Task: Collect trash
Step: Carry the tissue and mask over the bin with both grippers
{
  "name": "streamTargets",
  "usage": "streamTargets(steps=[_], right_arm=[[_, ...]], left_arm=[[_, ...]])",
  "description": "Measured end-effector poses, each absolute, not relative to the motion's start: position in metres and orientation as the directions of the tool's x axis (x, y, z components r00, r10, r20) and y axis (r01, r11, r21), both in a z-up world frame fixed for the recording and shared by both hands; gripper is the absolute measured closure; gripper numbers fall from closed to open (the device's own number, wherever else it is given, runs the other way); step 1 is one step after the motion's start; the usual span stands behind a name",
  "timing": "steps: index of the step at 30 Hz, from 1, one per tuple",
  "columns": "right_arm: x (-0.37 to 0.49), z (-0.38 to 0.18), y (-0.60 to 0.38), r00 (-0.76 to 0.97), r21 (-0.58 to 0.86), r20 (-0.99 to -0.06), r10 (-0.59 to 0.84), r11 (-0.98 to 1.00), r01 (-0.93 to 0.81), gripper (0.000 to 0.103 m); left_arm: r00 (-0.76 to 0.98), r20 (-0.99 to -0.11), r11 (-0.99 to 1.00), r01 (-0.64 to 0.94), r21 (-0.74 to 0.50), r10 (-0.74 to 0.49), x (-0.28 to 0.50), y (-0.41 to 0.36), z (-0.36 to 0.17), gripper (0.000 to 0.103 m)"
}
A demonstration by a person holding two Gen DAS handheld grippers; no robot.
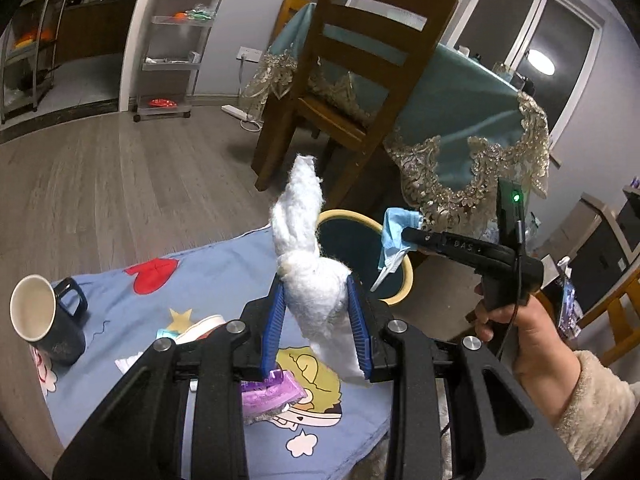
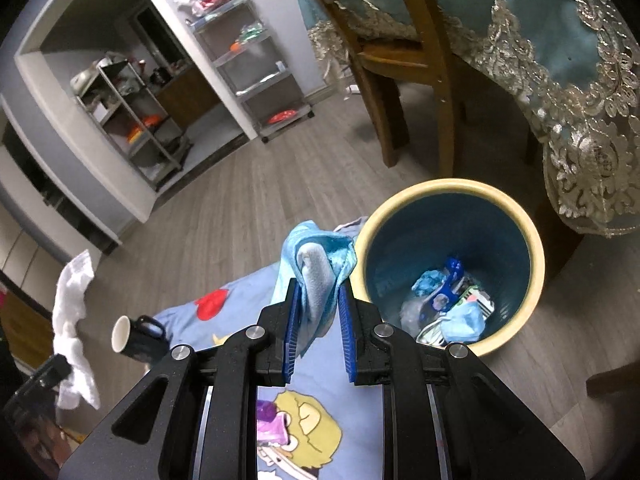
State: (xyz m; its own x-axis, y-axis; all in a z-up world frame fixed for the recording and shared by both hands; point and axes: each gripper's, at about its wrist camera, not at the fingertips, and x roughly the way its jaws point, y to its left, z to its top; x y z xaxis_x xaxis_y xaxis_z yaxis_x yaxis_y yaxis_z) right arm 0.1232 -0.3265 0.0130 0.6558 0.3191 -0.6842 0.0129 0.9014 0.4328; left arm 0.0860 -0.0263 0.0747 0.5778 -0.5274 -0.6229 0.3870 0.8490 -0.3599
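Far left, a dark mug (image 1: 48, 320) lies tipped on the cartoon-print cloth (image 1: 208, 272), mouth toward the camera. Moving in, the left gripper (image 1: 316, 304) has its blue jaws clamped on a white wad of cotton (image 1: 308, 240), the lower bulk pinched between the pads and a long tail sticking up past the tips. A purple wrapper (image 1: 268, 394) sits on the cloth just below that gripper. Across to the right gripper (image 2: 318, 292), jaws closed around a crumpled blue face mask (image 2: 316, 264) bunched right between the fingers, held just beside the cream rim of the teal bin (image 2: 536, 248). Inside the bin, more blue trash lies at the bottom.
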Motion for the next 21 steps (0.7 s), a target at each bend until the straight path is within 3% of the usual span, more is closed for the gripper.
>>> streamTargets(steps=[21], right_arm=[[0.147, -0.034, -0.390, 0.595, 0.423, -0.771, 0.226, 0.881, 0.214, 0.083]], left_arm=[[0.499, -0.764, 0.849, 0.515, -0.118, -0.409, 0.144, -0.140, 0.019, 0.073]])
